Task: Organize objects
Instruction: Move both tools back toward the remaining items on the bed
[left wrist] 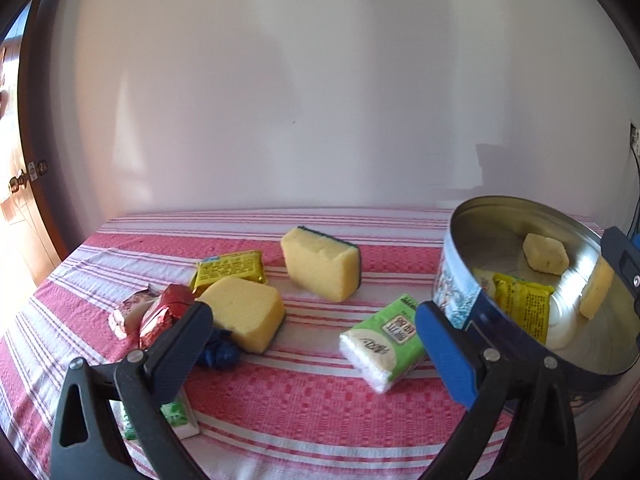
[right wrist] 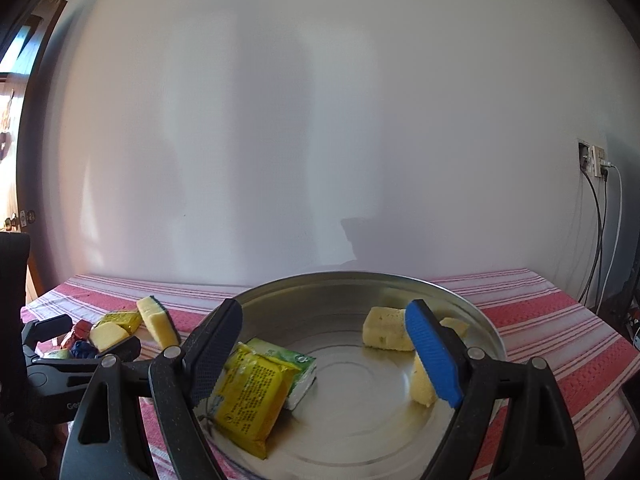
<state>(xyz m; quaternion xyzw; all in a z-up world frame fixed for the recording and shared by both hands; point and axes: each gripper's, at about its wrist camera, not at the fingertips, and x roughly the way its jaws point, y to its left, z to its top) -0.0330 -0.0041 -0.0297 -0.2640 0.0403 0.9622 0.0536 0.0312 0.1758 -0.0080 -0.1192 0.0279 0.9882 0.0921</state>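
Round metal tin (left wrist: 476,280) sits at the table's right, already holding a yellow packet (right wrist: 250,400) and sponge pieces: the collection point. Green tissue pack (left wrist: 382,344) lies loose just beside it. Left gripper (left wrist: 312,340) wide, empty, framing that pack, probably next. Right gripper (right wrist: 324,348) wide, empty, over the tin.

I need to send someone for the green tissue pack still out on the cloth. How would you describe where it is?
Start at the round metal tin on the striped tablecloth. Just beside its printed wall, toward the sponges, lies the tissue pack, flat on the cloth. It is the only light green soft packet with a white end; its neighbours are yellow sponge blocks and foil-wrapped snacks.
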